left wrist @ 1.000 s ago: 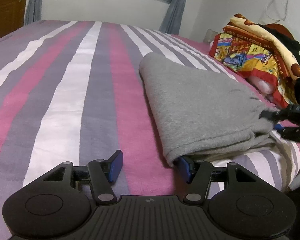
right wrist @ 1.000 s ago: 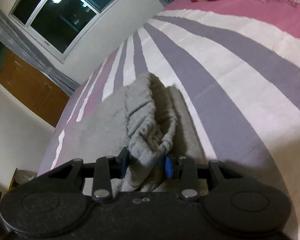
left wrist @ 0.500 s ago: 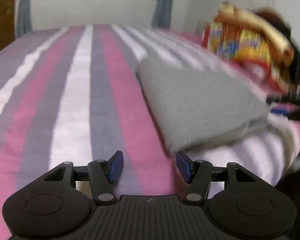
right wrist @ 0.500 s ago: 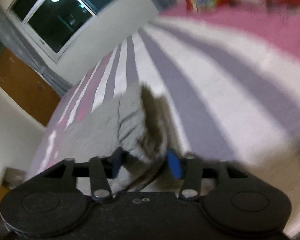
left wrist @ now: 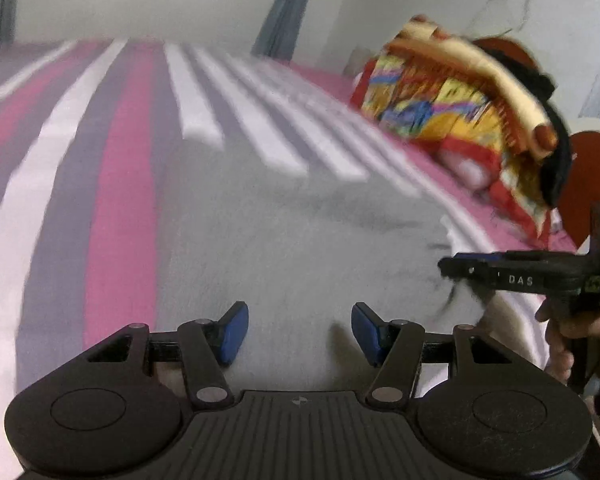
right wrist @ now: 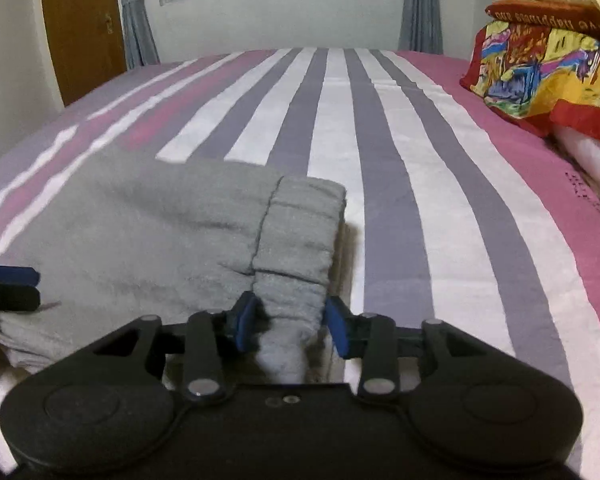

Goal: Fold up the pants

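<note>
Now the left gripper (left wrist: 298,334) hangs directly over the grey pants (left wrist: 300,240), whereas a second ago the folded bundle lay off to the right of its jaws with only the right pad touching its near corner; the jaws are spread wide and hold nothing, with grey cloth filling the space between and beyond them. The right gripper (right wrist: 290,326) has swung level from its earlier tilted pose, and the waistband (right wrist: 300,232) that stood bunched up between its jaws now lies flat on the striped bed (right wrist: 420,200), running straight ahead from the pads. Its jaws look parted around the near end of that band; whether the pads still press the cloth I cannot tell. Judging by this, the fold has just been laid down and the pants rest as a flat folded bundle, leaving only smoothing or a last fold. The bright bedding pile (right wrist: 540,52) sits well off to the right of the jaws.
</note>
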A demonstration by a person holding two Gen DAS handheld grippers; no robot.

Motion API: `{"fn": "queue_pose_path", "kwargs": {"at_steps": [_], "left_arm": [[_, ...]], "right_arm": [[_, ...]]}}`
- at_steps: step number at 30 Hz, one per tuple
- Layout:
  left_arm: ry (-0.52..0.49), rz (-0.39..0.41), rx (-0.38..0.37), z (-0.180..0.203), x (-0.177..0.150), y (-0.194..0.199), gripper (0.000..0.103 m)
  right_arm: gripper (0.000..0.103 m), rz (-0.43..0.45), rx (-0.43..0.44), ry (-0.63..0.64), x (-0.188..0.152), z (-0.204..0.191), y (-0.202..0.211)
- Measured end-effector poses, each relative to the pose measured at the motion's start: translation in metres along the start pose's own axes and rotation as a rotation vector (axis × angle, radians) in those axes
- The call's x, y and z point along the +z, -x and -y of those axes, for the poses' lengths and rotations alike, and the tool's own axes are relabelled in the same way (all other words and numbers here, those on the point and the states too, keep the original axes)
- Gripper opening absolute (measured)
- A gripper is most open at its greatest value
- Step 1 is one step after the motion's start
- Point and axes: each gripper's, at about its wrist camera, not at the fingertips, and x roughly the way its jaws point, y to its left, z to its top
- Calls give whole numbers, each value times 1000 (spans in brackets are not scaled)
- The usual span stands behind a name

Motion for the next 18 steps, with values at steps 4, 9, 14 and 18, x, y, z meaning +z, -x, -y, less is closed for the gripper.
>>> {"fn": "queue_pose_path", "kwargs": {"at_steps": [4, 9, 14, 18], "left_arm": [[24, 105, -12, -4, 36, -13, 58], [26, -55, 36, -14, 70, -89, 58], [-30, -60, 61, 0, 76, -96, 59], [-80, -76, 99, 13, 61, -90, 59]], "right_arm": [[34, 102, 29, 8, 23, -4, 0], [34, -43, -4, 21, 36, 0, -57], [37, -26, 13, 31, 44, -1, -52], [38, 44, 47, 8, 34, -4, -28]]}}
